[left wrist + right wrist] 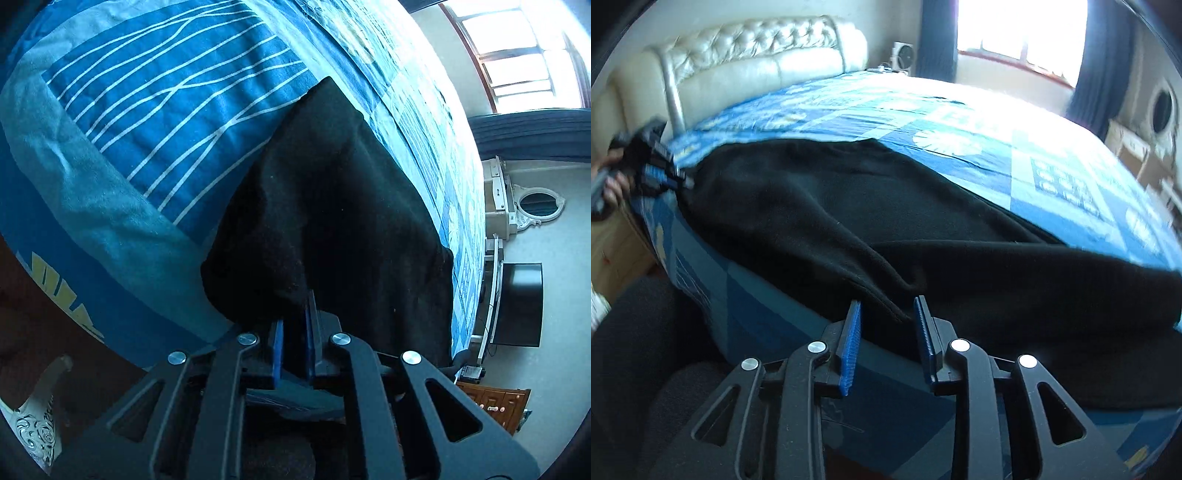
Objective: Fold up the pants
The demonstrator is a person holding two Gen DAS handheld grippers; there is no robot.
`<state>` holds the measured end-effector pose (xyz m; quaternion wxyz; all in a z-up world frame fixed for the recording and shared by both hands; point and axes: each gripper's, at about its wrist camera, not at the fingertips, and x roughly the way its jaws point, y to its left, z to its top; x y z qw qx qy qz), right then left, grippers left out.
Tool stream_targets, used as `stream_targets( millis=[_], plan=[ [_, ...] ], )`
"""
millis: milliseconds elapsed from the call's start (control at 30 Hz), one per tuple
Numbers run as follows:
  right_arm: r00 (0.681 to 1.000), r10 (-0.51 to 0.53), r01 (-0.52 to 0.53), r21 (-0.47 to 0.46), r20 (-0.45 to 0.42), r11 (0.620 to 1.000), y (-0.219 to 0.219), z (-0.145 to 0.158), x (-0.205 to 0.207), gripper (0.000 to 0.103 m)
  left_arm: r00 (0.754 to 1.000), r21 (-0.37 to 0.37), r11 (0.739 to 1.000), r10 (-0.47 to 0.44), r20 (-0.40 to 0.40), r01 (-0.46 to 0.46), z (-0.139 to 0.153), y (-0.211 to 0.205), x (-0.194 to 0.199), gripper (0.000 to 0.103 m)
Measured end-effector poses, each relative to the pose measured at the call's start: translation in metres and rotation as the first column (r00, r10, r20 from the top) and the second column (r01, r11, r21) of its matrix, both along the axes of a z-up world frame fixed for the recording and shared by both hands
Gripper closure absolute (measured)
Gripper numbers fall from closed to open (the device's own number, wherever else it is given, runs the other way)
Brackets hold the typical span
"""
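Black fleece pants [886, 221] lie lengthwise along the near side of a bed [1052, 173] covered by a blue patterned bedspread, one dark edge running close to the mattress side and partly draping over it. In the left wrist view the same garment [332, 229] rises as a bunched fold from the blue sheet with white line pattern [177, 110], its far corner pointed toward the middle of the bed.

Left hand-held gripper [295, 325]: clenched on the pants, blue pads pressed close with black cloth pinched between them. In the right wrist view this tool [657, 170] appears blurred at the far left end of the garment, beside a hand [611, 177], near the cream tufted leather headboard [746, 55].

Right hand-held gripper [888, 317]: released, blue-padded fingers [851, 343] standing apart. A ridge of the garment's near edge sits at the gap between the tips; the pads do not press on it.

Open room: the far half of the bedspread past the pants is bare fabric up to the bright window [1019, 29] flanked by a dark blue curtain [936, 33]. Beyond the bed's far edge in the left wrist view, pale floor [546, 369] carries a black flat screen [517, 302], a white oval-mirror dresser [532, 206] and a brown wooden drawer unit [495, 402]. Near edge of the mattress falls to a dark, unclear area below the right tool.
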<state>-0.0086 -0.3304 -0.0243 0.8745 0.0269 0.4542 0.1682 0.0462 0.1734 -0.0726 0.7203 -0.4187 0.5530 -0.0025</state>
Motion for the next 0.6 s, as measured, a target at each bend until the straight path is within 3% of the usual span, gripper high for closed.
stream_targets(
  millis=[67,133,233,367,500,600],
  plan=[
    [0.983,-0.166,0.177,0.158,-0.083,0.971,-0.042,0.0,0.011,0.07,1.0,0.019,1.0,-0.015,0.008,0.015,0.002,-0.003,0.0,0.095],
    [0.935,-0.305,0.345,0.272,-0.18,0.898,-0.08,-0.009,0.02,0.07,1.0,0.018,1.0,-0.015,0.009,0.015,0.001,-0.004,0.001,0.095],
    [0.846,-0.452,0.526,0.301,-0.284,0.795,-0.117,-0.02,0.02,0.07,1.0,-0.007,1.0,-0.005,0.007,0.005,-0.003,-0.002,0.001,0.095],
    [0.752,-0.549,0.656,0.337,-0.365,0.675,-0.138,-0.036,0.008,0.07,1.0,-0.026,1.0,0.002,0.008,-0.001,-0.008,-0.001,0.0,0.092],
    [0.728,-0.532,0.685,0.447,-0.432,0.575,-0.142,-0.054,0.007,0.07,1.0,-0.025,1.0,-0.001,0.008,0.001,-0.011,0.002,-0.003,0.092],
    [0.739,-0.526,0.674,0.481,-0.421,0.561,-0.138,-0.057,0.017,0.075,1.0,-0.029,1.0,0.002,0.005,-0.002,-0.012,0.002,-0.003,0.092]
  ],
)
